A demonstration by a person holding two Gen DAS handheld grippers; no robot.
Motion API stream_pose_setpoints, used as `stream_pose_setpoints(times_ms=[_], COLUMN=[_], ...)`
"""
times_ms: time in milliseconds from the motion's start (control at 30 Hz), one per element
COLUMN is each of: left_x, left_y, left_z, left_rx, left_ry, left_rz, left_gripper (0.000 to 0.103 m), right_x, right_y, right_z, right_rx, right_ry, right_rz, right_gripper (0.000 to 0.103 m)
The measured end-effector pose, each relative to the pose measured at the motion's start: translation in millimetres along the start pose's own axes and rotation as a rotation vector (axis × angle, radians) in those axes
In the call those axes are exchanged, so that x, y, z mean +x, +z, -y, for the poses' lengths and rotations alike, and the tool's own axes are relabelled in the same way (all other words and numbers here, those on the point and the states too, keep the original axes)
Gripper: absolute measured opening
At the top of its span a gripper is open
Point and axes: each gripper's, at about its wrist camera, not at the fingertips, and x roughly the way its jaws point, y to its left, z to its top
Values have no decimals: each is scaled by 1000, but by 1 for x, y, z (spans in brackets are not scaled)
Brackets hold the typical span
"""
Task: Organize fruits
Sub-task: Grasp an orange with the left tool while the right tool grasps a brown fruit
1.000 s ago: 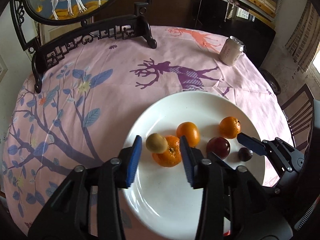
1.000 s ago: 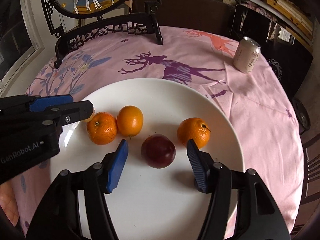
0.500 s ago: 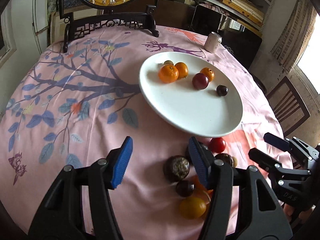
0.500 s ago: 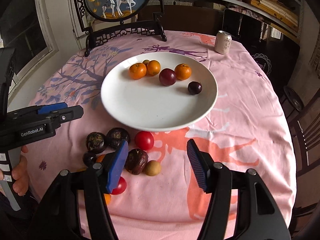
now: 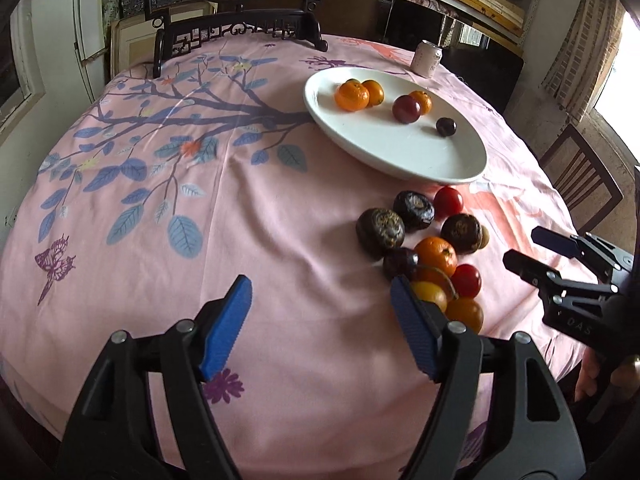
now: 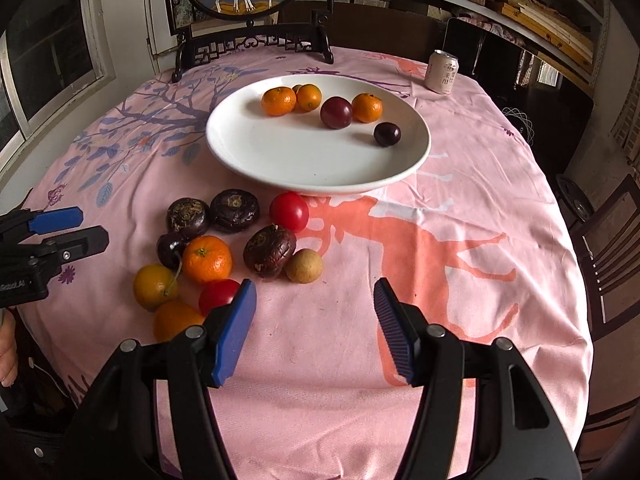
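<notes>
Fruits sit in two groups on the pink-clothed bench. On the white plate, upper centre of the right wrist view, lie three glossy oranges, one of them at the far left, a dark red plum and a smaller, near-black plum nearest the plate's right rim. Below the plate, on the cloth, is a loose heap: wrinkled, dark brown passion fruits, a shiny red tomato just beside the plate's edge, a bright mandarin, a tan round fruit, a stemmed cherry and yellow-orange fruits at lower left. The right gripper hangs over bare cloth, fingers apart, nothing between them. The left gripper shows fingers apart and opening wider, empty, the heap just right of its right finger. A drink can stands upright in the upper right.
</notes>
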Motion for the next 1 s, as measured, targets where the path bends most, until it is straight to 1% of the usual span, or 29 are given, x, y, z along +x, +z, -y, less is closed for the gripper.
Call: stream_pose_setpoints(times_ms=[167, 300, 400, 433, 467, 500, 533, 567, 600, 667, 733, 833, 900, 1000], left_x=[4, 7, 8, 8, 9, 9, 10, 10, 10, 8, 7, 9, 14, 24], left_y=[-16, -18, -20, -20, -20, -20, -21, -21, -21, -22, -24, -24, -24, -24], left_z=[-4, -2, 4, 6, 7, 9, 10, 12, 14, 17, 21, 29, 36, 47], left_rx=[5, 12, 39, 45, 49, 53, 56, 60, 64, 72, 87, 110, 125, 149], left_ry=[17, 13, 11, 9, 6, 4, 5, 6, 5, 3, 10, 2, 6, 8], left_rz=[-33, -47, -49, -51, -55, -58, -60, -62, -64, -65, -64, -74, -76, -93], left_gripper=[74, 74, 76, 76, 76, 76, 76, 76, 76, 76, 76, 76, 76, 76], right_x=[21, 33, 43, 47, 49, 50, 51, 50, 49, 47, 39, 17, 4, -12], right_y=[-4, -3, 1, 2, 4, 6, 8, 9, 9, 8, 3, -8, -17, -31], right_z=[8, 7, 2, 0, -2, -5, -9, -14, -18, -19, -13, -4, 5, 19], right_rx=[19, 19, -10, -22, -31, -41, -62, -85, -96, -86, -57, -23, 17, 68], right_ry=[15, 23, 15, 16, 38, 66, 92, 112, 106, 110, 119, 107, 90, 89], right_rz=[-40, -57, -64, -64, -56, -54, -51, -51, -52, -53, -45, -24, -11, 7], right_gripper=[61, 61, 60, 57, 56, 49, 35, 33, 30, 25, 25, 25, 25, 25])
